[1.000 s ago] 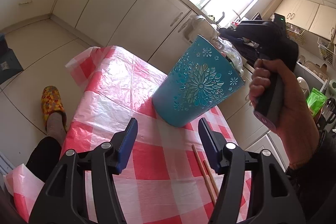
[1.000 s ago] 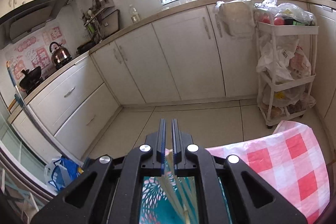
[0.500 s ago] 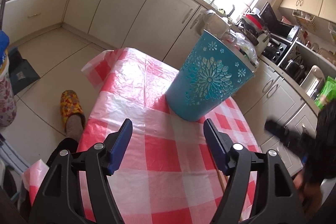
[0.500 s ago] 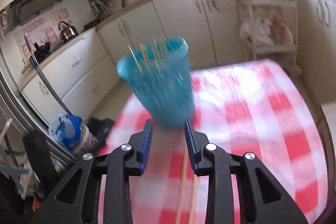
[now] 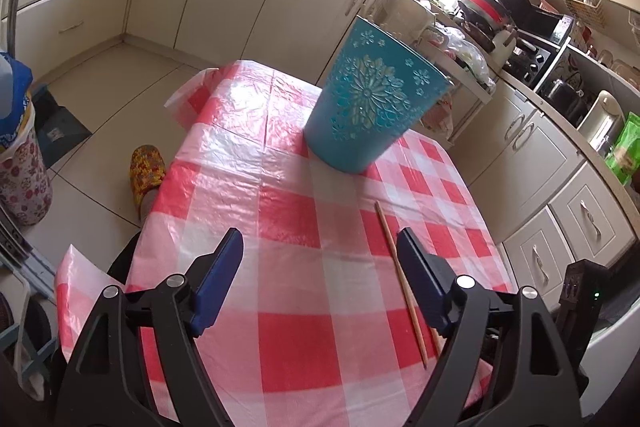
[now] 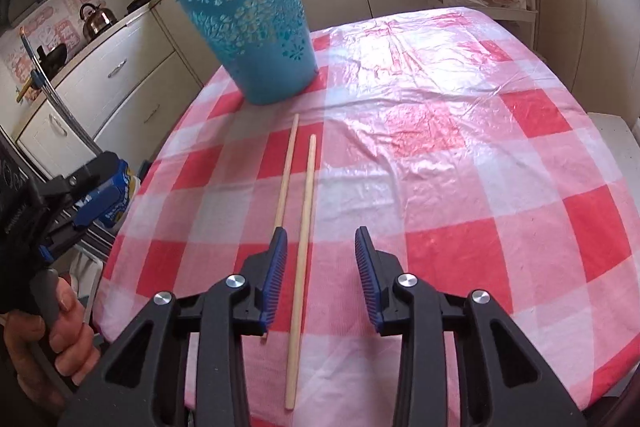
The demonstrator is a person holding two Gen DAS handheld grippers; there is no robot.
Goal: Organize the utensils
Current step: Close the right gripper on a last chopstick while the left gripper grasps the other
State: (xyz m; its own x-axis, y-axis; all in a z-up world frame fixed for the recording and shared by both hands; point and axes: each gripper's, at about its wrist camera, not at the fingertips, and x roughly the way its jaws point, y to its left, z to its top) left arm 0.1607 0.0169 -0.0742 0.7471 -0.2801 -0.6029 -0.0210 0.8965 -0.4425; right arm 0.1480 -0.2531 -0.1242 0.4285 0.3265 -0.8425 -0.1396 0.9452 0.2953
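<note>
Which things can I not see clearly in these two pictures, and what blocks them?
- Inside of the blue bucket: both wrist views look at its wall from the side, so its contents are hidden.
- Left chopstick, near end: right wrist view, behind the right gripper finger.
- Chopsticks, near ends: left wrist view, behind the left gripper finger.

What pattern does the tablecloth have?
Red, pink and white checks on the tablecloth, clearest in the right wrist view.
</note>
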